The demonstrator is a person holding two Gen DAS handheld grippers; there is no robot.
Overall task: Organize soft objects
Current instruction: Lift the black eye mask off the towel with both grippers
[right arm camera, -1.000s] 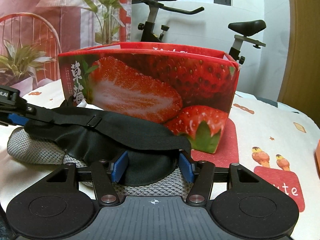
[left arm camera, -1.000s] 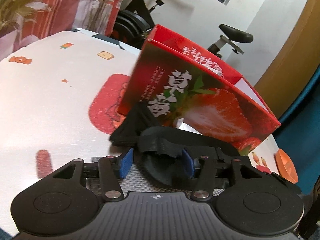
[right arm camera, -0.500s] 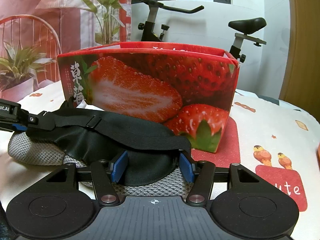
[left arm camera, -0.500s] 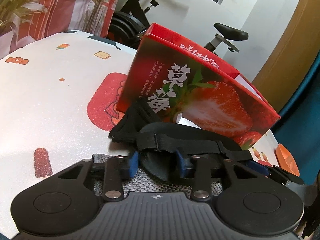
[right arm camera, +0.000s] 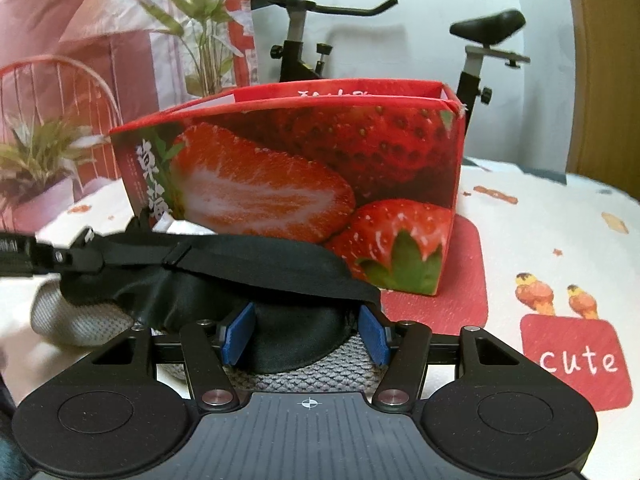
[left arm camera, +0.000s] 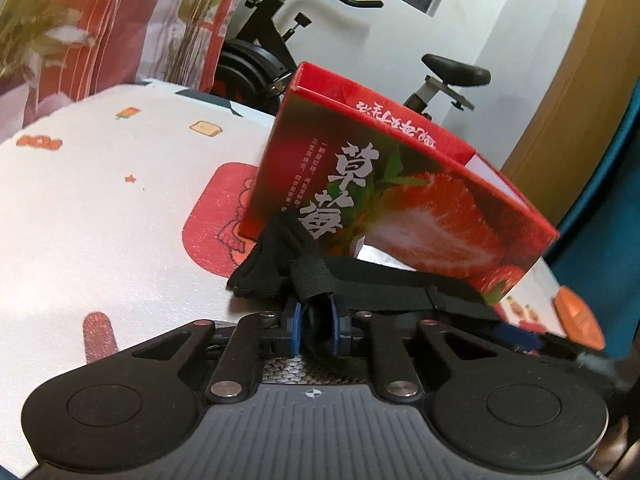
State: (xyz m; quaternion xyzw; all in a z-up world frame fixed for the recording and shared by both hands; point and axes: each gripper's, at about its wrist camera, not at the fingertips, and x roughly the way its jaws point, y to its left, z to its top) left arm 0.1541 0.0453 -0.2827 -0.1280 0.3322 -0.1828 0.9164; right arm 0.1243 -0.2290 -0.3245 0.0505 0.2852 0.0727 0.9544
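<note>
Two claws work low over a table (left arm camera: 92, 216) covered in a white cloth printed with small cartoons. The left claw (left arm camera: 315, 326) has its blue pads drawn close together, clamped on one end of a black sleep mask (right arm camera: 288, 332), with the mask's elastic strap (left arm camera: 384, 292) bunched just above the pads and running off toward the right. The right claw (right arm camera: 306, 334) sits with its jaws apart; its blue pads (right arm camera: 238, 334) flank the other end of the mask without pressing it, so nothing is gripped there. In the right wrist view the strap crosses the mask from the left claw's fingers at the left edge of the frame down to the right pad. The mask lies on top of a grey knitted item (right arm camera: 68, 314), whose weave shows under both claws and bulges out on the left side. A second piece of black fabric (left arm camera: 272, 264) lies crumpled just beyond the left claw, touching the base of the box. A red strawberry box (right arm camera: 304, 184), open at the top, stands upright on the table directly behind the mask, near the table's far edge. A white crumpled scrap (left arm camera: 380, 254) shows between the box and the mask. An orange object (left arm camera: 580, 318) lies near the table's right edge. An exercise bike (right arm camera: 312, 40) stands beyond the table.
</note>
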